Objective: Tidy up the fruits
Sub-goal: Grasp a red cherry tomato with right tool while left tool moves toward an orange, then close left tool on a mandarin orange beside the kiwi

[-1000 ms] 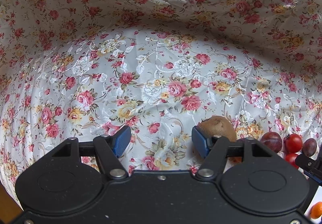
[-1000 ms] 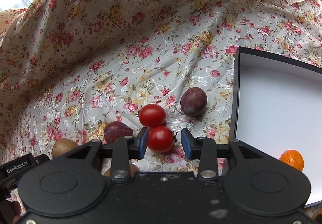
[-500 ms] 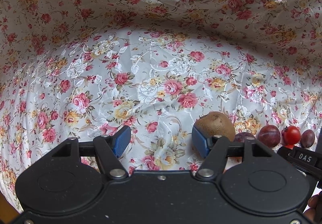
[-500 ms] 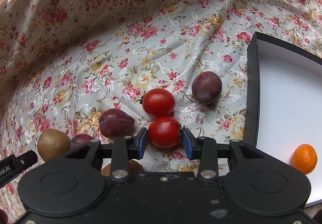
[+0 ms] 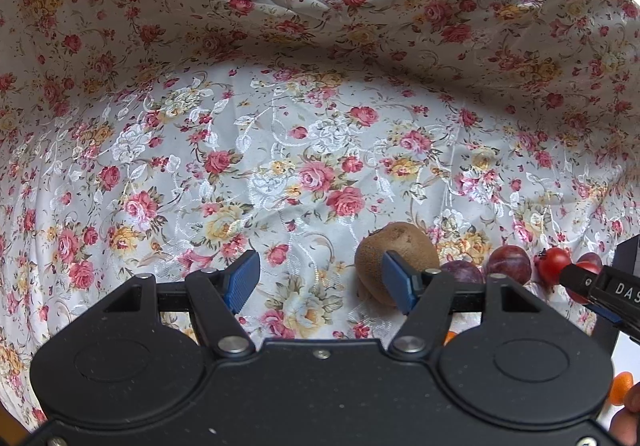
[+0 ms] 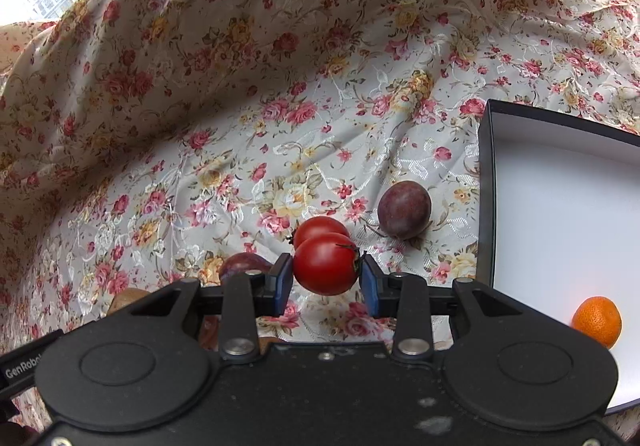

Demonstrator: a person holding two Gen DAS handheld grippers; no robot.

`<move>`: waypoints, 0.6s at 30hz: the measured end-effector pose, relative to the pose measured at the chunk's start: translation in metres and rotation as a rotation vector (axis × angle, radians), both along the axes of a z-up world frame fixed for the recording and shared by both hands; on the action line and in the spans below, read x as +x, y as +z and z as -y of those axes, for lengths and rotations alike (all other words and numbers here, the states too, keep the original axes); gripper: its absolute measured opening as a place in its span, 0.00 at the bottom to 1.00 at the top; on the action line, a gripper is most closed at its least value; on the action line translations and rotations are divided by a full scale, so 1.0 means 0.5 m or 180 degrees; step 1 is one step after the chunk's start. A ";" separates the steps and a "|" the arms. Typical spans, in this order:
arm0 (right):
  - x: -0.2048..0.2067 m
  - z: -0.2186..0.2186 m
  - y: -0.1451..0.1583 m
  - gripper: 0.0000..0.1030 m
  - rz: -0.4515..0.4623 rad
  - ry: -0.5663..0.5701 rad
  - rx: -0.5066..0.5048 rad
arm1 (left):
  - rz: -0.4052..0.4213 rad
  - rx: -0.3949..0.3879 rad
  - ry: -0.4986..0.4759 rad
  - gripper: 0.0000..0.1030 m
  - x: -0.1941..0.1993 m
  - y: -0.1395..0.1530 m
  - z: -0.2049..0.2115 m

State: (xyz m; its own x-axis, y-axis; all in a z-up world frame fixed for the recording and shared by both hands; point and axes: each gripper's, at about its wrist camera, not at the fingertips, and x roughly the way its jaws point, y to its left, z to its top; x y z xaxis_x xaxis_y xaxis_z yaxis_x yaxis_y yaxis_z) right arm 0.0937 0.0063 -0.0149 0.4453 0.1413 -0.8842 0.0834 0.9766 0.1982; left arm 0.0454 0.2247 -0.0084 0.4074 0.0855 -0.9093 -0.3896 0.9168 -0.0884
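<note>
My right gripper (image 6: 326,282) is shut on a red tomato (image 6: 326,262), with both blue pads pressing its sides. A second tomato (image 6: 318,228) lies just behind it on the floral cloth. One dark plum (image 6: 405,209) rests to the right, and another plum (image 6: 242,264) is half hidden behind the left finger. My left gripper (image 5: 320,282) stands open over bare cloth, nothing between its pads. A brown kiwi (image 5: 394,252) sits just outside its right finger, with two plums (image 5: 510,264) and a tomato (image 5: 554,266) beyond.
A white box with a black rim (image 6: 486,185) stands at the right with an orange (image 6: 597,320) inside. The floral cloth (image 5: 280,173) rises in folds at the back. The right gripper's body (image 5: 600,288) shows at the left wrist view's right edge.
The right gripper's pads closed onto the near tomato, which now sits a little higher, overlapping the tomato behind it. The left gripper stayed open and in place.
</note>
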 end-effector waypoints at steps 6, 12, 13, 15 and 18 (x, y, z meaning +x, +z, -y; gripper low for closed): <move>-0.024 0.004 0.047 0.36 0.0370 0.0061 -0.0037 | 0.0021 -0.0106 -0.0206 0.67 0.007 0.006 0.052; -0.039 0.014 0.068 0.36 0.0563 0.0101 -0.0160 | -0.0096 -0.0224 -0.0291 0.67 0.008 -0.003 0.088; -0.038 0.017 0.069 0.36 0.0560 0.0107 -0.0159 | -0.0124 -0.0276 -0.0286 0.67 0.008 -0.006 0.091; -0.035 0.025 0.067 0.36 0.0502 0.0115 -0.0068 | -0.0199 -0.0327 -0.0287 0.67 0.007 -0.015 0.100; -0.031 0.034 0.062 0.36 0.0417 0.0099 0.0001 | -0.0326 -0.0355 -0.0265 0.67 0.006 -0.032 0.110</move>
State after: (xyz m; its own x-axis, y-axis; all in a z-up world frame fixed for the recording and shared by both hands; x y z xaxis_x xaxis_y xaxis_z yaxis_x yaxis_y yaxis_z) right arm 0.0783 -0.0106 0.0161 0.5524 0.1571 -0.8186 0.0266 0.9782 0.2057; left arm 0.0486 0.1697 -0.0241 0.3136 -0.0484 -0.9483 -0.3250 0.9329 -0.1551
